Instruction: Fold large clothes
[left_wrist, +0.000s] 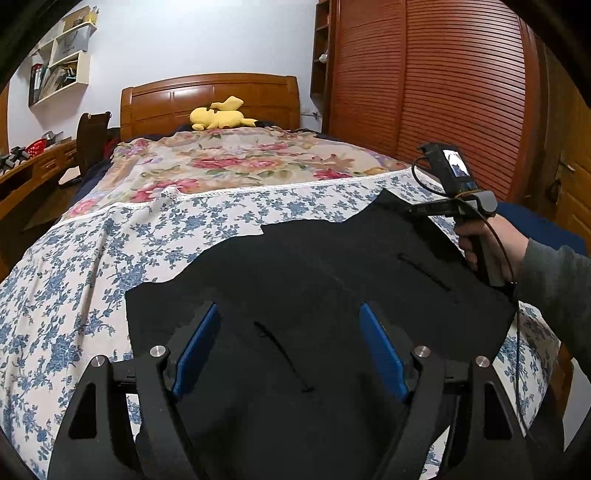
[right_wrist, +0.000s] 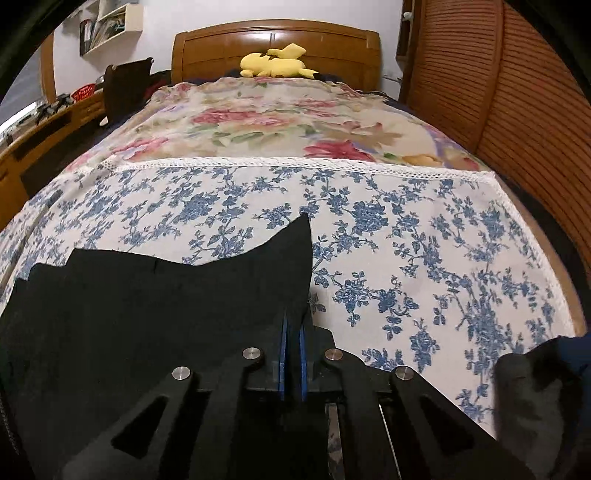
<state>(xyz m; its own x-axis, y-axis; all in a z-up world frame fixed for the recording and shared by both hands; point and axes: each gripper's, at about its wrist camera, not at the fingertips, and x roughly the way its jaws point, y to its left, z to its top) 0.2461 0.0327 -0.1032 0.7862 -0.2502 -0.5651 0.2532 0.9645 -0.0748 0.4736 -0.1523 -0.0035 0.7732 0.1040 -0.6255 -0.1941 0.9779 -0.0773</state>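
While right gripper (right_wrist: 293, 354) fingers pinch black garment (right_wrist: 155, 306) edge, left gripper (left_wrist: 290, 347) fingers gape wide above it.

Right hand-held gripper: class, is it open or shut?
Shut. The right hand-held gripper has its blue pads pressed together on the edge of the black garment.

Bedroom, all warm wood

Bed (left_wrist: 229, 206) with wooden headboard (left_wrist: 210, 99), slatted wardrobe (left_wrist: 436, 92) right, wall shelves (left_wrist: 59, 70) and desk (left_wrist: 33, 166) left.
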